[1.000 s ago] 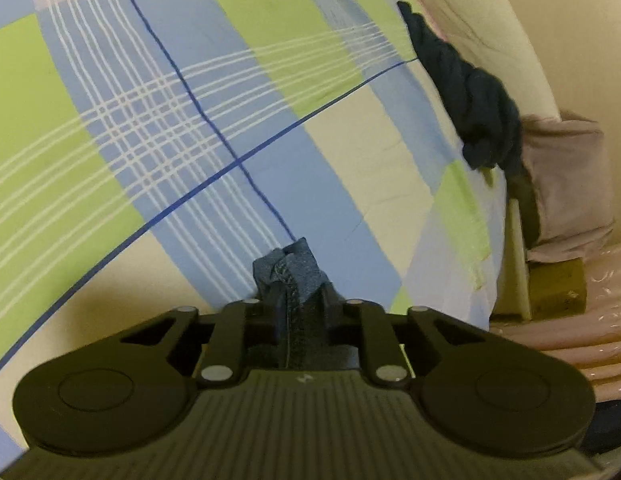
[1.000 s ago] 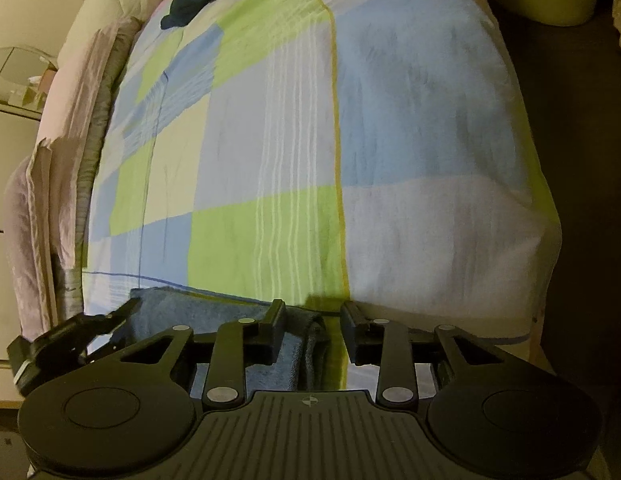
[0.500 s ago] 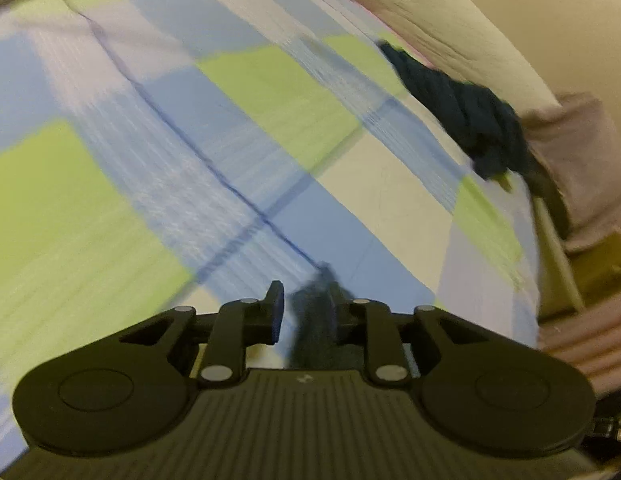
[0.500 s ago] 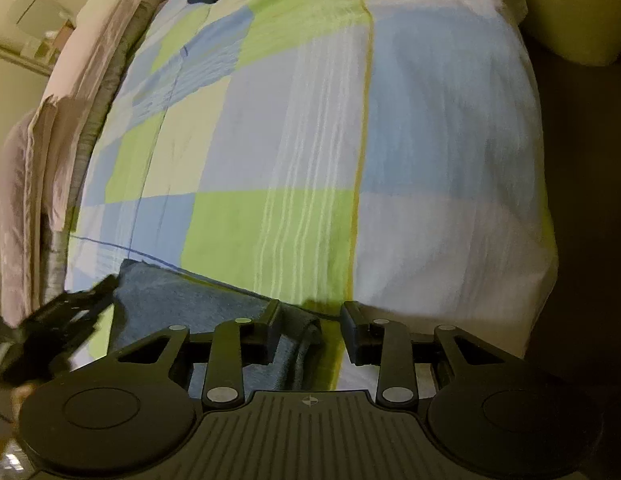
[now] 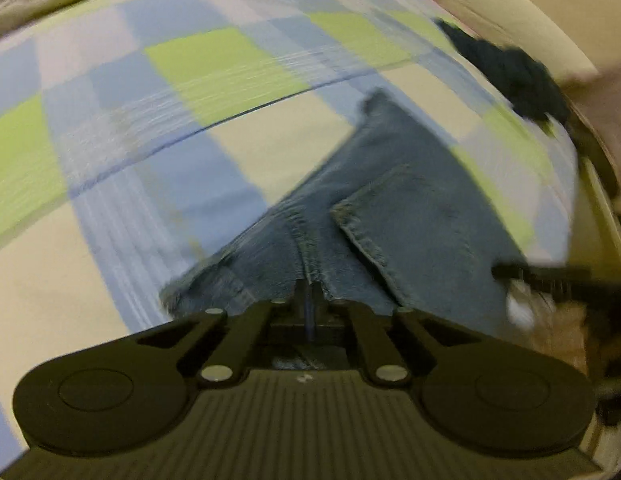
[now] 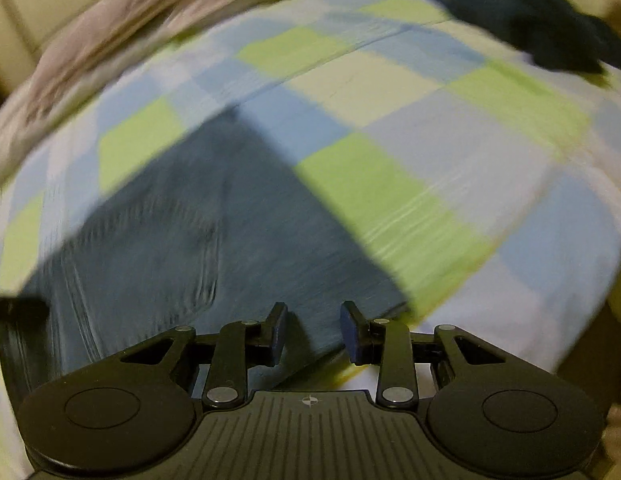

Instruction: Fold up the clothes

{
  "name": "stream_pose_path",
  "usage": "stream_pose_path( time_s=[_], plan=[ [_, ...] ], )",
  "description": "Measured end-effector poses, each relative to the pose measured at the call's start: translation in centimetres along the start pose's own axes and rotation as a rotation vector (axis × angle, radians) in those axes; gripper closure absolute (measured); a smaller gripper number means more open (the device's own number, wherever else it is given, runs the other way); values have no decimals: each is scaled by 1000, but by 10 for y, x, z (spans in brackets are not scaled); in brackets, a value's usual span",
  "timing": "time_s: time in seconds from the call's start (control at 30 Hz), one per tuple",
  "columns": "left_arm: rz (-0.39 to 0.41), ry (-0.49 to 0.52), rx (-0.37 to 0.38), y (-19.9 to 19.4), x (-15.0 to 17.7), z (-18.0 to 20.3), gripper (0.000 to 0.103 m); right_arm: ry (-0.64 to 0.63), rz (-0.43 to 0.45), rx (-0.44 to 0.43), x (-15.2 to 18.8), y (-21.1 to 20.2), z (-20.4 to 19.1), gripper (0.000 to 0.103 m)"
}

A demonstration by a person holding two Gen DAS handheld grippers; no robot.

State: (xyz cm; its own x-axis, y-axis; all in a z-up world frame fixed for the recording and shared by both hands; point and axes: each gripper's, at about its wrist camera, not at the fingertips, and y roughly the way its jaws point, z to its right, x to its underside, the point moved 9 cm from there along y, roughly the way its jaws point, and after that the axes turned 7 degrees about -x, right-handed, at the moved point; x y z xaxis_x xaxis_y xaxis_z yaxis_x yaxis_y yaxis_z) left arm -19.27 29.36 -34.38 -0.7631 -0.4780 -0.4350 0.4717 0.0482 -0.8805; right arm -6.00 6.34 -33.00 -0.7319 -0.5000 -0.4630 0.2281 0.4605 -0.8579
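A pair of blue jeans (image 5: 406, 208) lies flat on the checked bedspread (image 5: 214, 68), a back pocket facing up. My left gripper (image 5: 308, 294) sits at the near edge of the jeans, its jaws closing tight on the centre seam. In the right wrist view the jeans (image 6: 182, 232) spread up and to the left, blurred. My right gripper (image 6: 313, 330) hovers over their near folded edge, fingers apart and denim lying between them without being pinched. The right gripper (image 5: 542, 280) also shows as a dark blur at the right of the left wrist view.
A dark crumpled garment (image 6: 550, 28) lies at the far corner of the bed (image 6: 430, 152), also seen as a dark garment (image 5: 510, 76) in the left view. Beige bedding (image 6: 130, 20) is piled along the far edge. The bed drops off at the right.
The left gripper let go of the denim tip, swept across the bed and shut on the jeans' seam. The right gripper rolled and shifted; the jeans now spread before it.
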Motion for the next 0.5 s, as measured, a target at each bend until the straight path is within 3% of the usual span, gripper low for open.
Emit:
stream_pose_path(
  time_s=[0.07,0.27,0.33,0.43,0.5],
  plan=[
    [27,-1,-17,6,-4,0,100,-69,-10,22,0,2,-7,69],
    [93,-91,-13,-40,-18,-14,100,-75,7,-65,3,-25,-31,69],
    [79,-124,11,-51,-6,-18,100,-117,-22,-63,10,-21,-42,69],
    [35,-62,-60,-43,16,-18,102,-171,-79,-40,24,-6,-52,69],
    [76,-123,-44,-55,14,-18,102,-217,-94,-27,19,-9,-60,69]
  ],
)
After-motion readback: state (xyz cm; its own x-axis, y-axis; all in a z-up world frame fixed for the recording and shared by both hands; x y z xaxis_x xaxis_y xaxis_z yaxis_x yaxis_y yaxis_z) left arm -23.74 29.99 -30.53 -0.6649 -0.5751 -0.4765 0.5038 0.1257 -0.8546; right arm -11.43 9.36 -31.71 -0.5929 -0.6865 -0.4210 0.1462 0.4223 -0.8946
